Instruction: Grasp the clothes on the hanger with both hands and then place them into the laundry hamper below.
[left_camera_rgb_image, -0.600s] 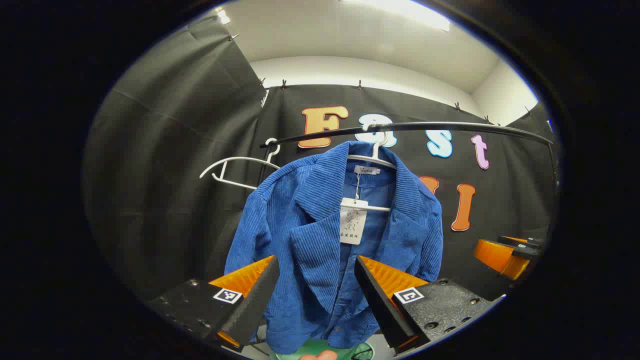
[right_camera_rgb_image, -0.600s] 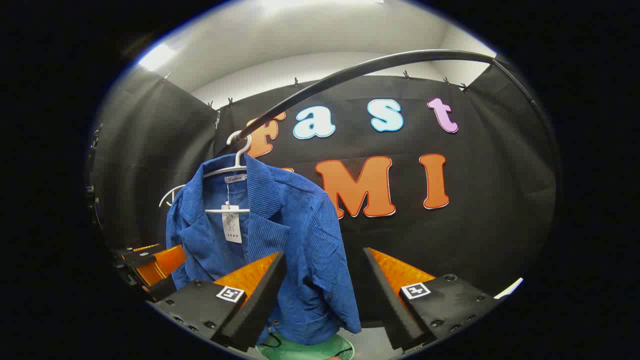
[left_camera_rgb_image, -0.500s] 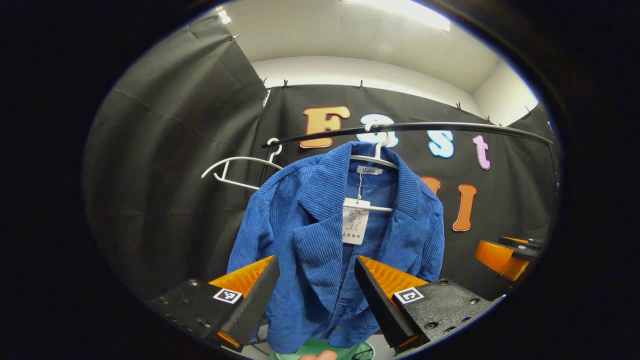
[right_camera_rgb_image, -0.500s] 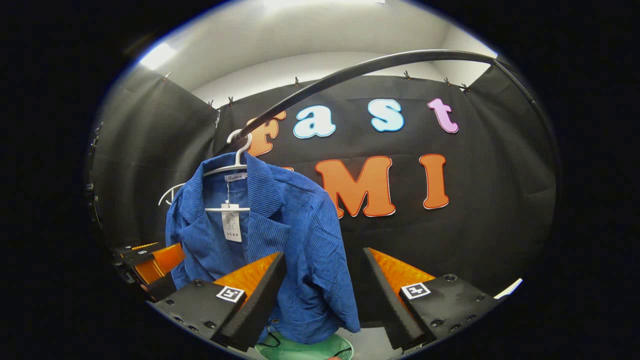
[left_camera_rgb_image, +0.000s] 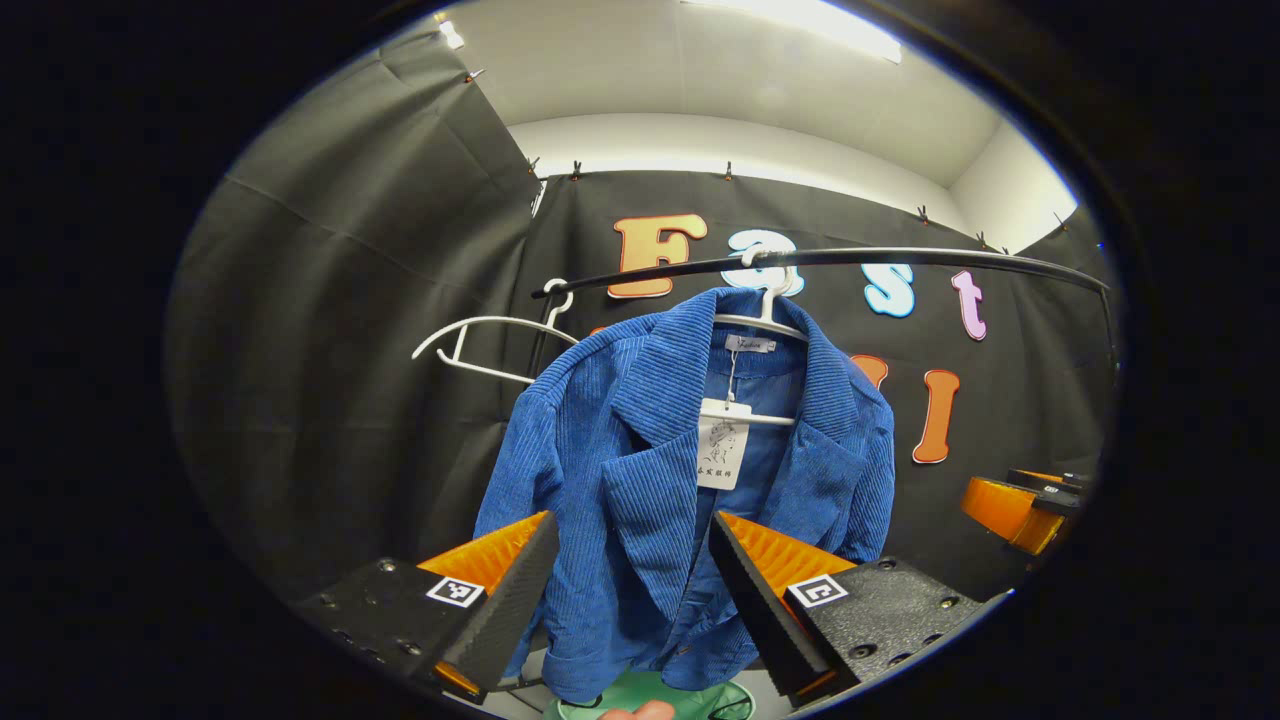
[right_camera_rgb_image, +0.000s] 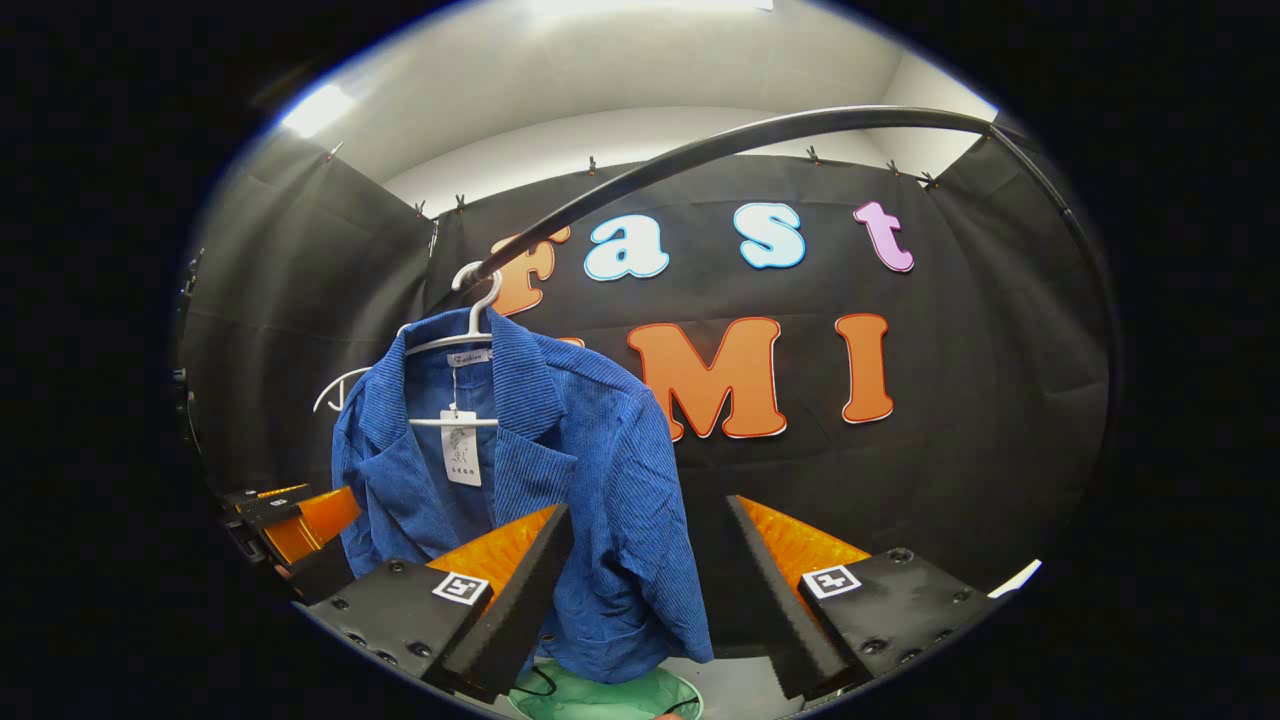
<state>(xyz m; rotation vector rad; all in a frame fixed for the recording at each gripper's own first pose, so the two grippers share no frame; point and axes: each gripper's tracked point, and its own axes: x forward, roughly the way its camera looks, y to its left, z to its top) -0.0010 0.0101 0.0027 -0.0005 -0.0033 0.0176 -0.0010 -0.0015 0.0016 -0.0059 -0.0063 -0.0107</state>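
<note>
One blue corduroy jacket (left_camera_rgb_image: 660, 480) hangs in the centre of the left gripper view, on one white hanger (left_camera_rgb_image: 765, 320) that hooks over a dark rail (left_camera_rgb_image: 900, 258) crossing the upper middle of the frame. One white paper tag (left_camera_rgb_image: 722, 450) hangs inside the open collar. A second white hanger (left_camera_rgb_image: 490, 335), with nothing on it, hangs on the same rail at the centre left. So there are two hangers and one garment.

The left gripper (left_camera_rgb_image: 632, 580) is at the bottom centre of the left gripper view with its two fingers spread wide; the lower front of the jacket shows between them, but whether they touch the cloth cannot be told. Under the jacket, at the bottom edge, a small part of one green laundry hamper (left_camera_rgb_image: 660, 695) is visible.

In the right gripper view the jacket (right_camera_rgb_image: 560, 470) is at the centre left, on its hanger (right_camera_rgb_image: 470, 325) under the rail (right_camera_rgb_image: 760, 130) that curves across the top. The right gripper (right_camera_rgb_image: 648, 590) is at the bottom centre, its two fingers also wide apart, with the jacket's sleeve edge between them and nothing held. The green hamper (right_camera_rgb_image: 610, 695) shows at the bottom edge below the jacket.
</note>
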